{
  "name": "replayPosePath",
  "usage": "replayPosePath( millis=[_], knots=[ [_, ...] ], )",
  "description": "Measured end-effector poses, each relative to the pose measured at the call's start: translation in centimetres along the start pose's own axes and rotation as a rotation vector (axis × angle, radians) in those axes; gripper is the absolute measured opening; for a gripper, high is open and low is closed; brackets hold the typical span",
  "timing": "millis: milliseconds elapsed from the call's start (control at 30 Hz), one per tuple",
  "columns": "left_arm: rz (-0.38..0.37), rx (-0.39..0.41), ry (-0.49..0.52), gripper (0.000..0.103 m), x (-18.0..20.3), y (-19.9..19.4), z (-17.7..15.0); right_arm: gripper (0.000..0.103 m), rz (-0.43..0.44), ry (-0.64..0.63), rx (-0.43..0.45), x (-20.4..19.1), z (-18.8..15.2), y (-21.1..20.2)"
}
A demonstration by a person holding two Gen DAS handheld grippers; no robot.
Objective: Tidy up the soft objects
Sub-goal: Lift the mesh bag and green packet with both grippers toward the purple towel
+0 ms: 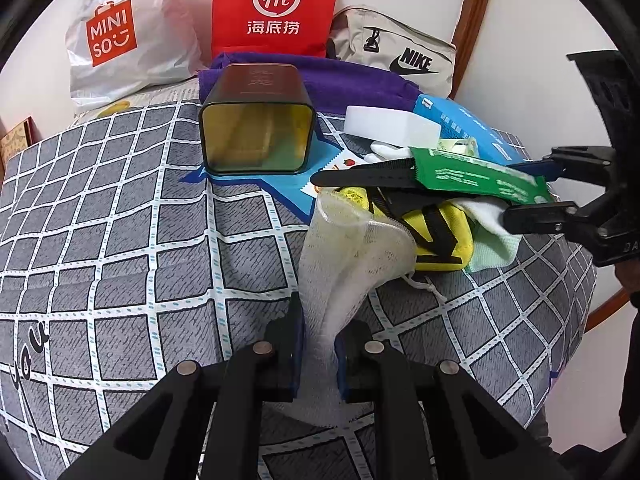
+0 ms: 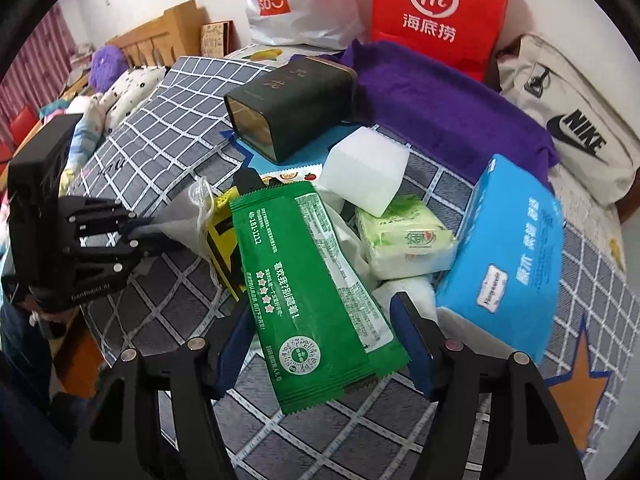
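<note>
My left gripper [image 1: 319, 344] is shut on a white mesh drawstring pouch [image 1: 352, 248] and holds its end above the checked bedspread [image 1: 120, 240]. The same gripper [image 2: 160, 236] and pouch [image 2: 188, 224] show at the left of the right wrist view. My right gripper [image 2: 320, 344] is open, its fingers on either side of a green foil packet [image 2: 308, 272] without touching it. That gripper [image 1: 516, 190] and packet [image 1: 476, 178] show at the right of the left wrist view. Under the packet lie a yellow and black pouch [image 1: 436, 240], a pale green cloth [image 1: 492, 236], and white cloth [image 2: 412, 296].
An open dark tin [image 1: 256, 120] lies on its side ahead. A white block [image 2: 364, 168], a green tissue pack [image 2: 408, 240], a blue tissue pack [image 2: 508, 252] and a purple towel [image 2: 440, 100] are near. A Miniso bag [image 1: 120, 32], red bag [image 1: 276, 4] and Nike bag [image 1: 400, 52] line the wall.
</note>
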State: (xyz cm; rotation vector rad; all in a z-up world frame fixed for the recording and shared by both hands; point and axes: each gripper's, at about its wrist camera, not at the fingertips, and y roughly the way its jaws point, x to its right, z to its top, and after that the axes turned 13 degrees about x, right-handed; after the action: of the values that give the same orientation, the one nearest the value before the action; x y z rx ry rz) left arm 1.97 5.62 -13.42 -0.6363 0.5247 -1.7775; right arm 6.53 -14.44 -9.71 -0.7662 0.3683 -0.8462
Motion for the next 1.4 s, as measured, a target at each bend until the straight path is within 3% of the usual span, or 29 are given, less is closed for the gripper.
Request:
replayPosePath(
  millis=[100, 167, 500, 533, 567, 600, 867, 1033, 1233, 1300, 1400],
  knots=[
    [0.001, 0.000, 0.004, 0.013, 0.0, 0.0, 0.0, 0.071, -0.003, -0.046, 0.010, -0.2, 0.2, -0.8],
    [0.001, 0.000, 0.005, 0.013, 0.0, 0.0, 0.0, 0.079, -0.006, -0.094, 0.017, -0.6, 0.6, -1.0],
    [0.004, 0.002, 0.010, 0.013, 0.1, 0.0, 0.0, 0.080, -0.020, -0.210, -0.049, -2.4, 1.4, 1.8],
    [0.003, 0.002, 0.008, 0.013, 0.1, 0.0, 0.0, 0.076, -0.022, -0.207, -0.059, -2.3, 1.4, 2.1],
    [0.004, 0.001, 0.008, 0.013, 0.1, 0.0, 0.0, 0.061, -0.018, -0.197, -0.071, -2.2, 1.4, 2.5],
    [0.003, -0.001, 0.009, 0.013, 0.1, -0.1, -0.1, 0.054, -0.005, -0.184, -0.076, -2.1, 1.4, 2.6],
    [0.008, -0.031, 0.014, 0.013, 0.1, 0.0, 0.3, 0.051, 0.034, -0.098, 0.025, -1.3, 1.9, -0.4],
    [0.013, -0.050, 0.010, 0.013, 0.1, 0.3, 0.7, 0.039, 0.062, -0.013, 0.030, -0.1, 1.7, -0.6],
    [0.026, -0.060, 0.025, 0.013, 0.4, 0.6, 0.7, 0.043, 0.047, 0.027, -0.022, 0.8, 0.3, 0.7],
    [0.028, -0.061, 0.025, 0.013, 0.4, 0.6, 0.7, 0.049, 0.040, 0.049, -0.002, 1.1, 0.0, 0.2],
    [0.030, -0.062, 0.024, 0.013, 0.4, 0.6, 0.7, 0.065, 0.017, 0.064, 0.015, 1.3, -0.3, -0.1]
  ],
)
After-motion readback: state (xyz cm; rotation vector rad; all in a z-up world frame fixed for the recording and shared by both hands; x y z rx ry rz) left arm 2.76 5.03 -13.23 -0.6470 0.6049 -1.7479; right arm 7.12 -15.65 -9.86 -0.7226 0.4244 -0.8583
